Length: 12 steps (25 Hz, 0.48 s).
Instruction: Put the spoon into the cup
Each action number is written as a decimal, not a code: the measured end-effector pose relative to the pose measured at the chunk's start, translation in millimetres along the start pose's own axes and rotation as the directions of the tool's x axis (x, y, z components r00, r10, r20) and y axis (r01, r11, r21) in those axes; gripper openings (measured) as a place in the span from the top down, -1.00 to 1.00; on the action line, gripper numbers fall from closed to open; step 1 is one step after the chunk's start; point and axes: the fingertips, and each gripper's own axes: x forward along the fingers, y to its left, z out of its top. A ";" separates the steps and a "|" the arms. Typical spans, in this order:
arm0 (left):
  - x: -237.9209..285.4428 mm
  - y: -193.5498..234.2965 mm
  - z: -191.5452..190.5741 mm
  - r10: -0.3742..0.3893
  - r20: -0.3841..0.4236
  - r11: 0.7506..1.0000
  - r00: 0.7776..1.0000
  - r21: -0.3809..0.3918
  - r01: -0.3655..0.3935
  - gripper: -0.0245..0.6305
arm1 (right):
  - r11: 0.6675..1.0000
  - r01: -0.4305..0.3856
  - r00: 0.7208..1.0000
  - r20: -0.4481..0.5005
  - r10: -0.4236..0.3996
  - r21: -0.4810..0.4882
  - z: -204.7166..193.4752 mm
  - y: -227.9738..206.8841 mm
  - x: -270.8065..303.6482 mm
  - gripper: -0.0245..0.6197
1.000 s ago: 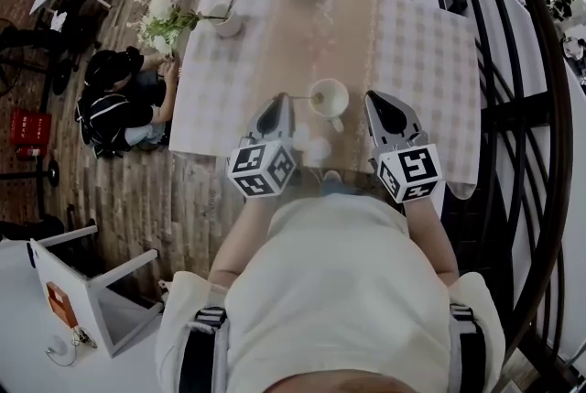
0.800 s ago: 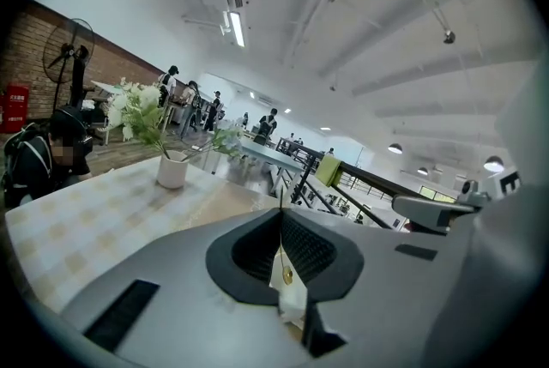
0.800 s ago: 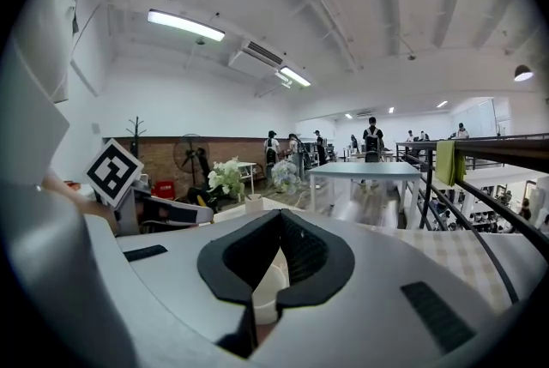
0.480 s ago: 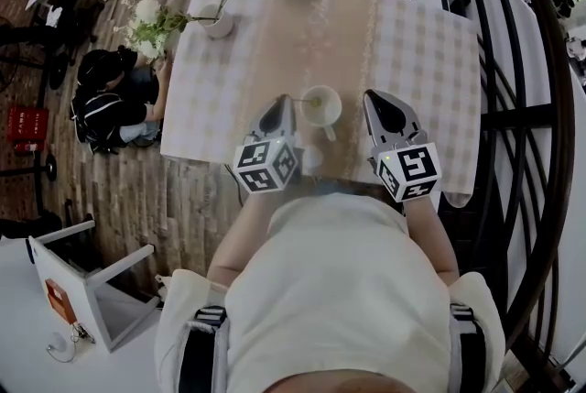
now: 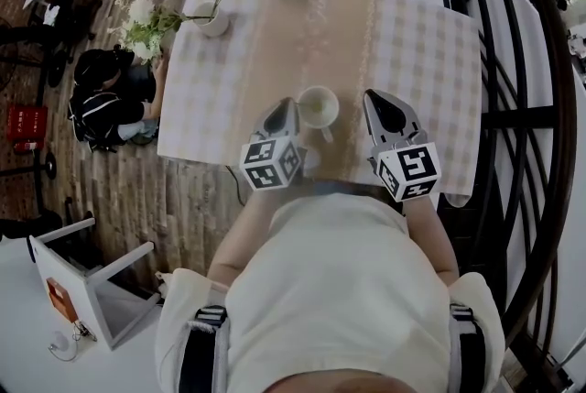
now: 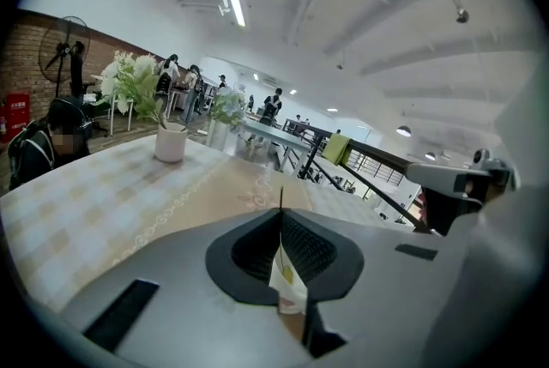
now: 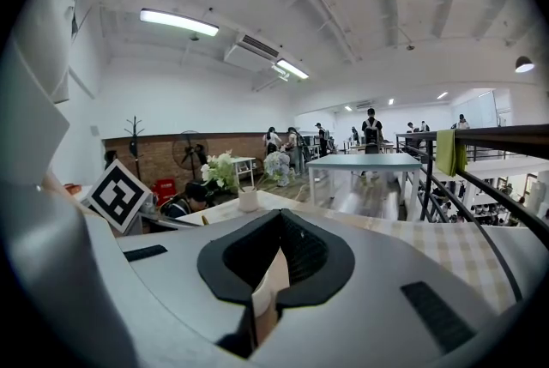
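Nearest the head camera: the person's pale shirt [image 5: 339, 290], both forearms reaching forward.

Left gripper [image 5: 286, 104]: marker cube toward the camera, tips over the near edge of the surface. In the left gripper view the fingers [image 6: 296, 250] are pressed fully together. A thin dark sliver [image 6: 280, 196] stands up from the closed tips; cannot tell what it is.

Right gripper [image 5: 375, 98]: level with the left one and well apart from it. In the right gripper view its fingers [image 7: 300, 250] also meet at the tips, nothing between them but the pale inner pad.

White round cup [image 5: 318, 105]: upright on the surface, between the two grippers and just beyond their tips, nearer the left one, its handle turned toward the person. Interior looks pale. The spoon cannot be told apart at this size in the head view, and neither gripper view shows the cup.

Surface [image 5: 412, 43]: checked beige cloth with a plain tan strip down the middle.

Far left corner: white vase [image 5: 213, 20] with white flowers leaning out over the edge.

Beyond the surface: wooden floor [image 5: 183, 190], a person in dark clothes [image 5: 105, 103] crouched on it left of the surface, and a black metal railing [image 5: 540, 107] on the right.
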 end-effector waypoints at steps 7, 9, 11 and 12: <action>6.3 -3.5 -12.8 -0.009 -0.033 1.000 0.999 -0.003 0.009 0.91 | 1.000 0.008 1.000 -0.002 -0.008 0.013 -3.4 -0.4 -3.6 0.93; 8.4 -5.0 -16.0 -0.017 -0.042 1.000 0.999 0.000 0.017 0.91 | 1.000 0.009 1.000 -0.004 -0.009 0.015 -5.4 0.8 -4.6 0.93; 10.0 -7.5 -18.6 -0.033 -0.049 0.999 0.998 0.006 0.034 0.91 | 1.000 0.008 1.000 -0.006 -0.008 0.017 -7.2 3.0 -5.5 0.93; 10.1 -9.0 -19.7 -0.043 -0.050 0.999 0.998 0.013 0.044 0.91 | 1.000 0.008 1.000 -0.006 -0.008 0.018 -8.0 4.3 -6.1 0.93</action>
